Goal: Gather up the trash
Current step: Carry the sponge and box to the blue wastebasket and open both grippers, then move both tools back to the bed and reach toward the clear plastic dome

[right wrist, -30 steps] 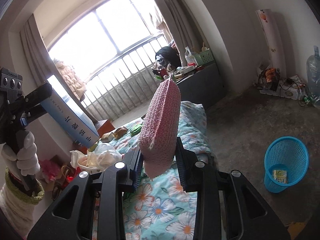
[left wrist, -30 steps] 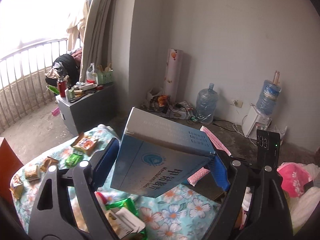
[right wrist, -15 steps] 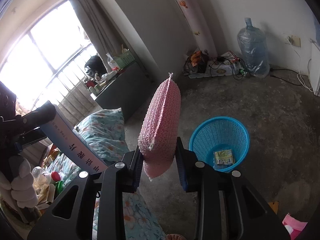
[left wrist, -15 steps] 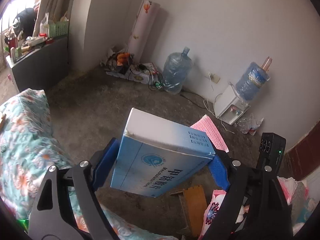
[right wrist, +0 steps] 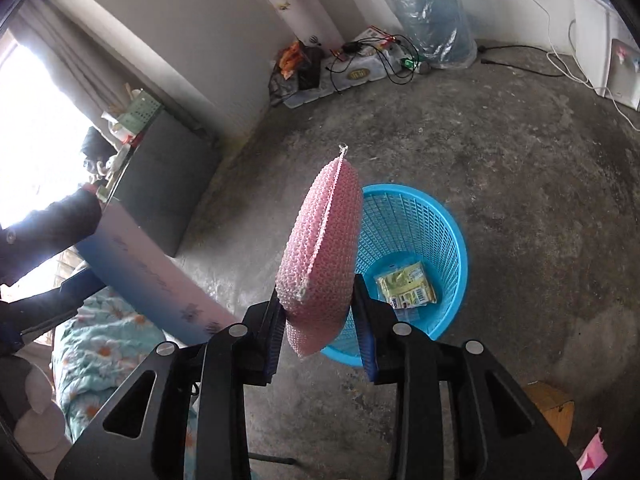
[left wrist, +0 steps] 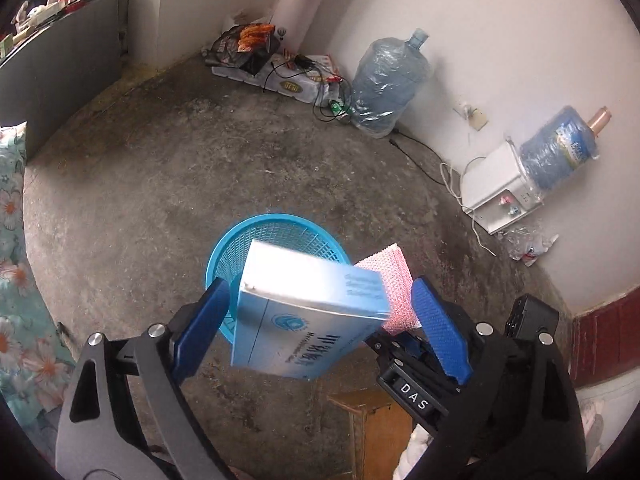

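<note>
Downward-tilted left gripper [left wrist: 320, 334], right gripper [right wrist: 320, 320], jaws opening

Bare concrete floor [right wrist: 520, 168] rings blue basket [right wrist: 452, 240]; bed edge [right wrist: 100, 344] crowds left.

The blue box [left wrist: 308, 316] hid the near half of the blue basket [left wrist: 276, 236] and most of the pink pouch [left wrist: 394, 280], its small print was too blurred to read, and the yellow packet's [right wrist: 406, 290] label was illegible.
</note>
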### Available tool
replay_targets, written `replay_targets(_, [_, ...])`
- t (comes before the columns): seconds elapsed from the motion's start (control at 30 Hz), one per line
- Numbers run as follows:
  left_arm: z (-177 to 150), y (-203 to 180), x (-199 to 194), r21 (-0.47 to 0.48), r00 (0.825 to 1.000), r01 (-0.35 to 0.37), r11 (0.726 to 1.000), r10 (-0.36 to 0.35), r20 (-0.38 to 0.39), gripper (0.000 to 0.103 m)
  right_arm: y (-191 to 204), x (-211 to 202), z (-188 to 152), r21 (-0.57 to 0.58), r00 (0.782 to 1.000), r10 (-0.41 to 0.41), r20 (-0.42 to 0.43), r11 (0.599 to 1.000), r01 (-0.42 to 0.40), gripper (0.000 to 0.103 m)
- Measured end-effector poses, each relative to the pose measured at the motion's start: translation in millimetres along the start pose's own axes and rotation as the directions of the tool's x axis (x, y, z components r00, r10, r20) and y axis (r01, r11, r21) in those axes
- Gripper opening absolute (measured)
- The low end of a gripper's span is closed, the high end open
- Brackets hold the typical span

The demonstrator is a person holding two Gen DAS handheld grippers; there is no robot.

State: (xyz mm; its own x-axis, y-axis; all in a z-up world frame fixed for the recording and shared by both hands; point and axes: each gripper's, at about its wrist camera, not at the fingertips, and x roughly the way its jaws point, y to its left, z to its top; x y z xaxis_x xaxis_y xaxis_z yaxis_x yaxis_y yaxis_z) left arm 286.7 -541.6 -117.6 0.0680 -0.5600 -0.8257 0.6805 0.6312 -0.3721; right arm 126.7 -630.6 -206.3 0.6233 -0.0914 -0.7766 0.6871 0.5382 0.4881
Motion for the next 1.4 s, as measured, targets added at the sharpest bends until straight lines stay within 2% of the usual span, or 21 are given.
replay_targets(0.03, [3,2,9,-0.017,1.000,-0.013,1.000,0.013,-0.005,0.088,-7,12,4,0.020,1.000,-0.006,-0.008,1.000,0.006,0.049])
replay_targets(0.1, [6,8,18,-0.060,1.000,-0.004,0.998,0.004,-0.001,0.088,-18,30,10,0.045,1.000,-0.018,-0.021,0.999,0.019,0.054])
replay_targets(0.17, [4,12,18,-0.096,1.000,0.018,0.995,-0.017,0.007,0.088,-25,40,12,0.058,0.998,-0.052,-0.037,0.997,0.054,0.054])
replay_targets(0.3, [-4,19,-10,-0.089,0.998,0.039,0.995,-0.035,0.050,0.088,-33,32,6,0.062,0.999,-0.034,-0.021,0.997,0.035,0.054])
replay_targets(0.47, [-18,23,-65,-0.067,0.986,0.066,0.996,-0.054,0.160,0.088,-30,7,-5,0.009,1.000,-0.024,0.007,1.000,0.024,0.054])
replay_targets(0.67, [-56,13,-158,0.028,0.947,0.118,0.993,-0.121,0.296,0.088,14,-53,-14,-0.132,0.997,0.018,0.082,0.991,-0.007,0.055])
replay_targets(0.83, [-98,8,-242,0.111,0.921,0.079,0.991,-0.115,0.373,0.088,76,-121,-32,-0.316,0.975,0.097,0.198,0.948,-0.030,0.081])
replay_targets(0.87, [-108,10,-259,0.122,0.916,0.070,0.990,-0.112,0.386,0.088,86,-134,-37,-0.346,0.969,0.116,0.218,0.938,-0.034,0.083])
replay_targets(0.97, [-141,20,-307,0.134,0.896,0.007,0.991,-0.066,0.439,0.088,119,-169,-53,-0.427,0.949,0.187,0.253,0.902,-0.064,0.088])
replay_targets(1.17, [-210,60,-386,0.042,0.861,-0.104,0.994,0.069,0.503,0.088,175,-216,-86,-0.541,0.934,0.314,0.167,0.821,-0.179,0.088])
replay_targets(1.27, [-246,85,-418,-0.033,0.833,-0.142,0.989,0.137,0.536,0.088,200,-228,-105,-0.576,0.927,0.358,0.111,0.784,-0.234,0.088])
replay_targets(1.4, [-296,116,-461,-0.130,0.773,-0.199,0.971,0.237,0.588,0.088,234,-235,-133,-0.617,0.919,0.394,0.022,0.728,-0.298,0.088])
